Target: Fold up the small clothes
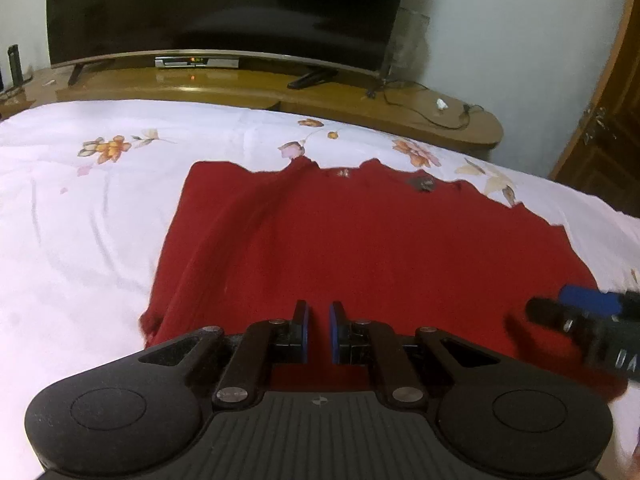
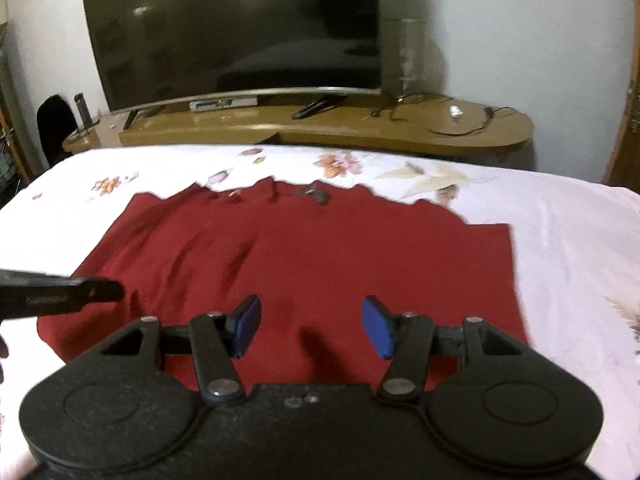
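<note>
Looked mid-fold: red shirt (image 1: 360,248) was spread on the bed (image 1: 80,220). Left claw (image 1: 319,330) was clenched empty, right claw (image 2: 311,326) released. Near hem probably needed pinching next.

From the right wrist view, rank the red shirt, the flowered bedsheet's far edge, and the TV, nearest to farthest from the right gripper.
1. Red shirt, directly under the right gripper.
2. Flowered bedsheet, far edge beyond the shirt.
3. TV, on the cabinet behind the bed.
</note>
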`<state>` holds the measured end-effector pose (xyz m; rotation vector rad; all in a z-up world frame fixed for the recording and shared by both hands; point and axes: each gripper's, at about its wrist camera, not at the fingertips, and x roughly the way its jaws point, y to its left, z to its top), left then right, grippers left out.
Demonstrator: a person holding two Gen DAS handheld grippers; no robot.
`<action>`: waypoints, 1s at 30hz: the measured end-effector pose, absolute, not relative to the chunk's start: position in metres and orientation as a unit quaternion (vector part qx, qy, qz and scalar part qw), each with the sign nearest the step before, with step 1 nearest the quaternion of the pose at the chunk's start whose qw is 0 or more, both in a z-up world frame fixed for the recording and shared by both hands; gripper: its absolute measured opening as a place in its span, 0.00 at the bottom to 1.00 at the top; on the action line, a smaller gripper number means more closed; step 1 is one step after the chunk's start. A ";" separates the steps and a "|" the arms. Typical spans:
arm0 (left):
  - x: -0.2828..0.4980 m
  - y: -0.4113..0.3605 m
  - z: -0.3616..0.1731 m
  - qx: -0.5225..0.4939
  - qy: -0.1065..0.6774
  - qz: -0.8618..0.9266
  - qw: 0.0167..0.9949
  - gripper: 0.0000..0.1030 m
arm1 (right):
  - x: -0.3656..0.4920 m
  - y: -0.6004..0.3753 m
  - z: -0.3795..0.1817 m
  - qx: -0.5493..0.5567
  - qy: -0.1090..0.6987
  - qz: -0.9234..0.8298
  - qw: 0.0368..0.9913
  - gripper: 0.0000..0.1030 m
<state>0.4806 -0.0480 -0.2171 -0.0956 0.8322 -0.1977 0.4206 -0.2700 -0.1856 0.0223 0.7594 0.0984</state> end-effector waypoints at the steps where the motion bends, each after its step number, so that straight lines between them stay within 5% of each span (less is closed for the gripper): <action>1: 0.487 -0.048 -0.219 -0.045 0.400 -0.095 0.910 0.08 | 0.424 -0.266 -0.188 0.010 0.370 0.049 0.928 0.54; 12: 0.511 -0.042 -0.240 -0.041 0.392 -0.097 0.914 0.08 | 0.463 -0.235 -0.226 -0.014 0.379 0.039 0.925 0.62; 30: 0.528 -0.016 -0.199 -0.040 0.376 -0.081 0.922 0.08 | 0.488 -0.251 -0.170 0.029 0.339 0.029 0.940 0.58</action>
